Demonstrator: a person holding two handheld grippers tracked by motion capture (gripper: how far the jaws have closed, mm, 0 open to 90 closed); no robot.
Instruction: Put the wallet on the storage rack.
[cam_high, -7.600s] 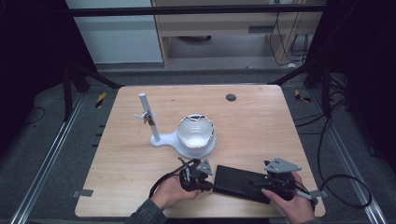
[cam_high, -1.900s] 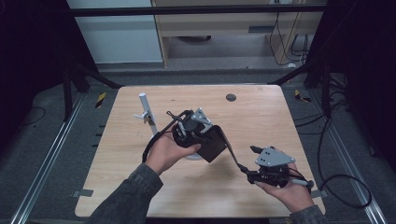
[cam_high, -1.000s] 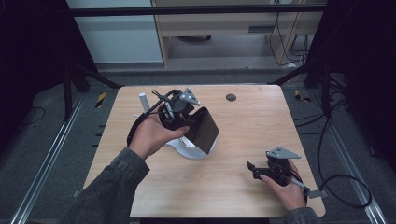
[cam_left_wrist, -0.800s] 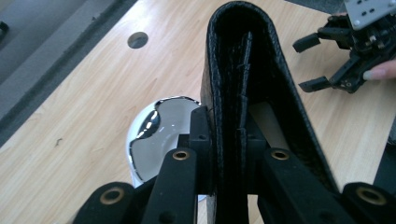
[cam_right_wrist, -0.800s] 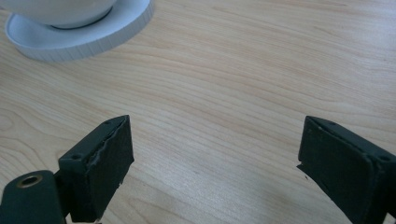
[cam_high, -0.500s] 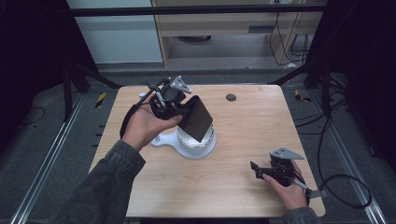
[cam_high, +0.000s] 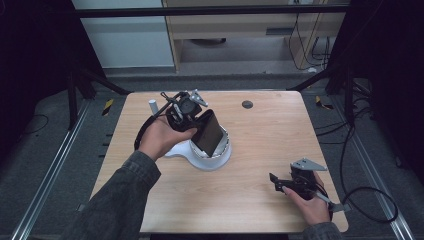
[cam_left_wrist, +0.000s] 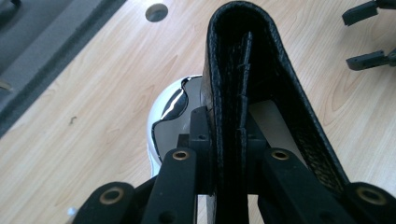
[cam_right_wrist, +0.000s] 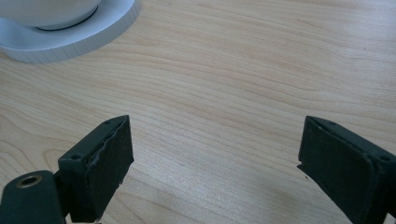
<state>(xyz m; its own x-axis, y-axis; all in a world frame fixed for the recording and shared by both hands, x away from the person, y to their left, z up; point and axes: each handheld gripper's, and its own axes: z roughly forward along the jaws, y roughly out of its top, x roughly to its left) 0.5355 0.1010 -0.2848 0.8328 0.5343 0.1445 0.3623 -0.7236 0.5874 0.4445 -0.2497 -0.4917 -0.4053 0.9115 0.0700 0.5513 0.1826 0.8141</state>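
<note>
Left tongs (cam_high: 196, 119) clamped on a black leather wallet (cam_high: 209, 132), held tilted in the air just above the white dome (cam_high: 220, 150) of a white stand (cam_high: 200, 156) at mid-surface. Left gripper view: wallet (cam_left_wrist: 247, 93) edge-on between the jaws, its folded spine pointing away; jaws pressed tight against both faces. A white post (cam_high: 153, 106) rose from the stand's left end, mostly hidden behind the left hand (cam_high: 159, 137) and the tongs' cable. Wallet covered much of the dome; shiny part of the dome (cam_left_wrist: 170, 105) peeked out left of the wallet in the left gripper view. A small dark round hole (cam_high: 247, 104) sat in the wooden surface (cam_high: 260, 145) toward the far edge. Right tongs (cam_high: 278, 183) low at the near right corner, jaws spread wide, nothing between them. Right gripper view: bare wood between the jaws, stand's base (cam_right_wrist: 74, 37) cut off at the top left corner.
</note>
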